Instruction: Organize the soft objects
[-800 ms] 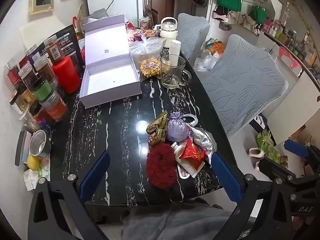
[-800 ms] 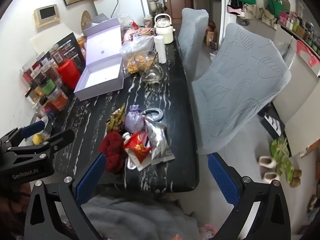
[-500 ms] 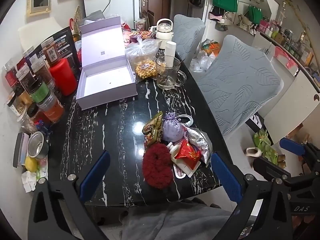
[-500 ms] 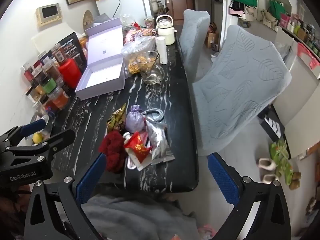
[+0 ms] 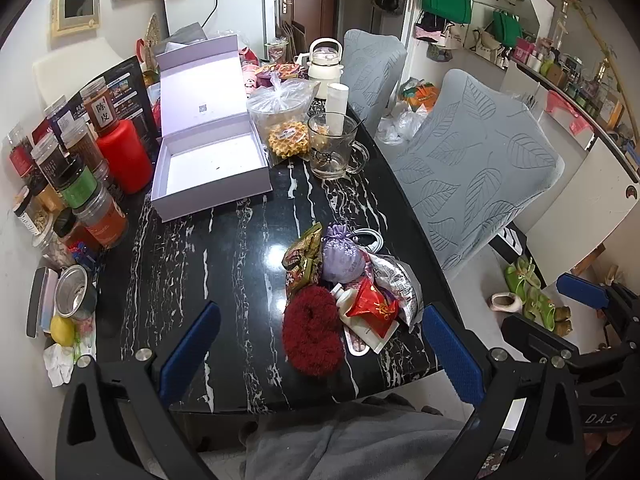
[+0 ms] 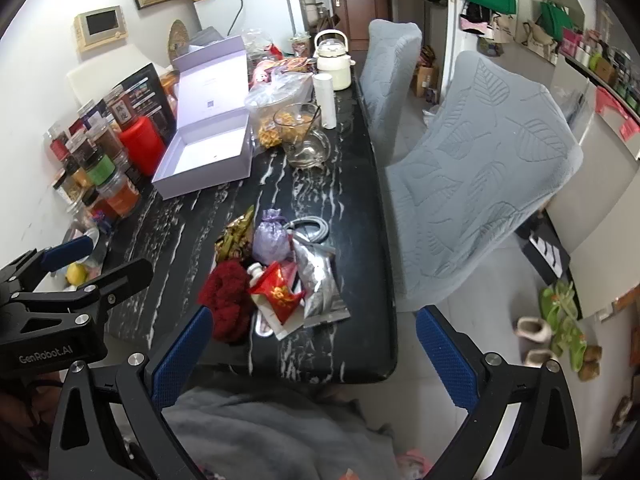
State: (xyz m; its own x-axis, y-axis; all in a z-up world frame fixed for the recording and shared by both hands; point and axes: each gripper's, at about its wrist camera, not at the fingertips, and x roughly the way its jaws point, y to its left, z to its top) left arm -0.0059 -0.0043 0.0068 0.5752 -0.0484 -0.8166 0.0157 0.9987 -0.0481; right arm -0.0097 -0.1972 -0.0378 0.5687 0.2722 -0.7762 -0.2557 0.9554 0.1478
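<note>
The soft things lay in one heap on the black marbled tabletop (image 5: 224, 264), toward its near edge and well short of the open lilac box (image 5: 208, 168) that stood farther back. Nearest the edge of that heap was a dark red fuzzy bundle (image 5: 312, 336); just behind it sat a lilac drawstring pouch (image 5: 343, 258), with a crinkled snack packet (image 5: 302, 258) on the pouch's left, a red sachet (image 5: 372, 306) and a silver foil bag (image 5: 398, 284) on its right.

The left claw (image 5: 320, 356) hung spread wide above the heap, touching nothing. The right claw (image 6: 316, 356) was spread just as wide and empty, off the heap's right side.

The fuzzy bundle looked light and squashy; it would likely give under the pads, so a deep pinch across its middle seemed safest. The pouch was probably light too, and its gathered neck offered a firm handhold. The foil bag and sachet looked slick and crackly, likely to slide, and were better taken by an edge. They overlapped, so lifting one might drag its neighbours.
</note>
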